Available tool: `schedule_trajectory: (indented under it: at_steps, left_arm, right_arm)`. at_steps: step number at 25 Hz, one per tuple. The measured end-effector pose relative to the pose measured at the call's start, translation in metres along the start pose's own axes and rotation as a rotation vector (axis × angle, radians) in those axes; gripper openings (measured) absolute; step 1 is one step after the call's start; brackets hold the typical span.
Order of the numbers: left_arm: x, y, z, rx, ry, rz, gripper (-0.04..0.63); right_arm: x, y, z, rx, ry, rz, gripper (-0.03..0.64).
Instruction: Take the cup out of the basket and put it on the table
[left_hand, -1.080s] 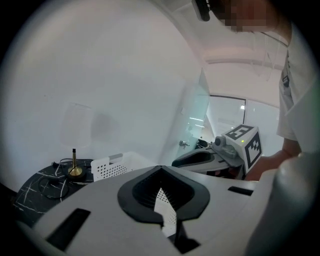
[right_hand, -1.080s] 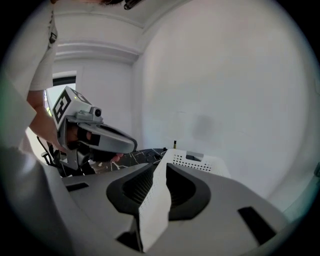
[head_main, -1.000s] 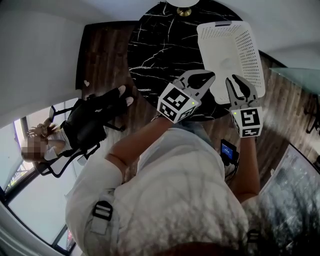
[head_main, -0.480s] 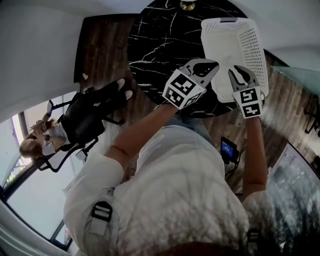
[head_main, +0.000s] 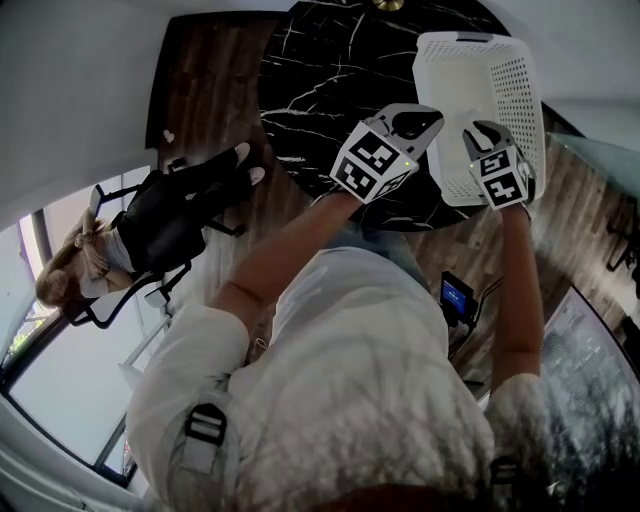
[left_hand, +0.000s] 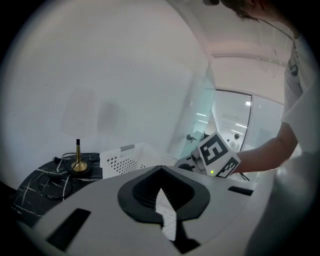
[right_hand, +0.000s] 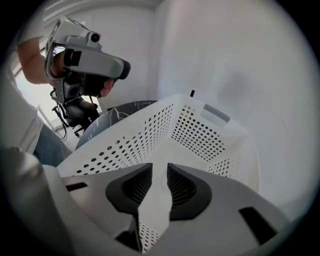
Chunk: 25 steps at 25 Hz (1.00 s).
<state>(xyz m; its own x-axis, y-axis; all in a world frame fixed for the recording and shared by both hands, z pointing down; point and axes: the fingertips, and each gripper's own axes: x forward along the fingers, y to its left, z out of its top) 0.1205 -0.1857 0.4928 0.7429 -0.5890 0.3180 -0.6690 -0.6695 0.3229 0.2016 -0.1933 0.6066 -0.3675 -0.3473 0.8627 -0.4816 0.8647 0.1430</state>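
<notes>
Right hand-held gripper (head_main: 479, 132): moved up to the basket (head_main: 522, 92), jaws a little apart, empty.
Left hand-held gripper (head_main: 422, 120): came closer too, jaws pressed together.
Cup: not seen yet.

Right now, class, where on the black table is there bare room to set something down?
Free: the table, left and middle, between its left rim, the lamp stand and the basket. Crowded: near right, where left tongs and right tongs hang by it.
</notes>
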Motion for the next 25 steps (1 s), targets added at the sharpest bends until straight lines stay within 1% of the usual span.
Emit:
schedule_trajectory:
  at_steps: [6, 19, 25]
  left_arm:
    - [0.006, 0.008, -0.004, -0.026, -0.006, 0.001, 0.006]
    - [0.011, 0.012, -0.017, -0.047, 0.026, 0.007, 0.006]
    - [0.013, 0.013, -0.025, -0.053, 0.04, 0.01, 0.006]
  right_arm:
    - [0.022, -0.004, -0.013, 0.001, 0.066, 0.021, 0.081]
    - [0.052, -0.005, -0.032, -0.026, 0.141, 0.048, 0.081]
    - [0.061, -0.005, -0.034, -0.038, 0.149, 0.053, 0.081]
